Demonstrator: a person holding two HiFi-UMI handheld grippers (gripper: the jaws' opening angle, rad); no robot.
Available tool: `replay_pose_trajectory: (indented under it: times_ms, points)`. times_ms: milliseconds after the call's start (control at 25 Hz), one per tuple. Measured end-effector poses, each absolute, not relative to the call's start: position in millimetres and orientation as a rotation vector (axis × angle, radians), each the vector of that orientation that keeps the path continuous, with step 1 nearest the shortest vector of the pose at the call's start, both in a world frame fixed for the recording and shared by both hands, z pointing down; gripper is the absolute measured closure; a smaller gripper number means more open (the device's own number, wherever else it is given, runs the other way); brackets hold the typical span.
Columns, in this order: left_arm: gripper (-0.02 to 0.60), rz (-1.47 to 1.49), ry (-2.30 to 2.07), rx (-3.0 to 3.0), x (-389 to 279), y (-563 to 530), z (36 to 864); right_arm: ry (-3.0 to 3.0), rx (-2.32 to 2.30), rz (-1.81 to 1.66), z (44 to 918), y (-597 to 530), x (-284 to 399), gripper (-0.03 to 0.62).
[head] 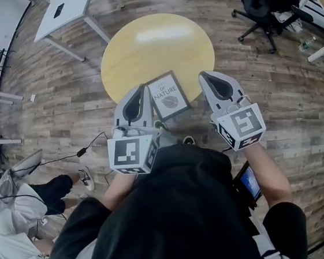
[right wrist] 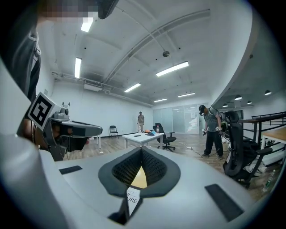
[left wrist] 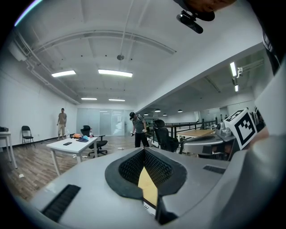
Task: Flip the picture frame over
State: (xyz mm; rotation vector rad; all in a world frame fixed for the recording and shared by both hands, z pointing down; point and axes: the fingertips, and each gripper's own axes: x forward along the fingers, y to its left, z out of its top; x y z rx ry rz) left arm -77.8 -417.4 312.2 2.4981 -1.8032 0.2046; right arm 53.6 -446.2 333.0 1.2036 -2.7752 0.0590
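The picture frame [head: 169,95] lies flat, print side up, on the near edge of the round yellow table [head: 160,44]. My left gripper [head: 142,88] hovers just left of the frame with its jaws shut and nothing in them. My right gripper [head: 203,74] hangs to the frame's right, also shut and empty. In the left gripper view, the left gripper [left wrist: 144,150] shows a strip of table [left wrist: 147,181] and a corner of the frame [left wrist: 149,206] through the gap below its tips. The right gripper [right wrist: 141,149] shows the frame's print [right wrist: 132,197] the same way.
A white desk [head: 69,2] stands at the upper left and a black office chair [head: 262,15] at the upper right, on the wooden floor. A cable [head: 81,151] runs across the floor at the left. A person [left wrist: 138,129] stands far off.
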Motion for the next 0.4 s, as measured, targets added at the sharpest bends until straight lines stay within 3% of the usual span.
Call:
replay_pose_trajectory:
  times_ms: [400]
  points:
    - [0.558,0.208,-1.770,2.528,-51.6,-422.4,313.7,-2.781,1.204,0.047,333.6,-446.8,68.6,0.576]
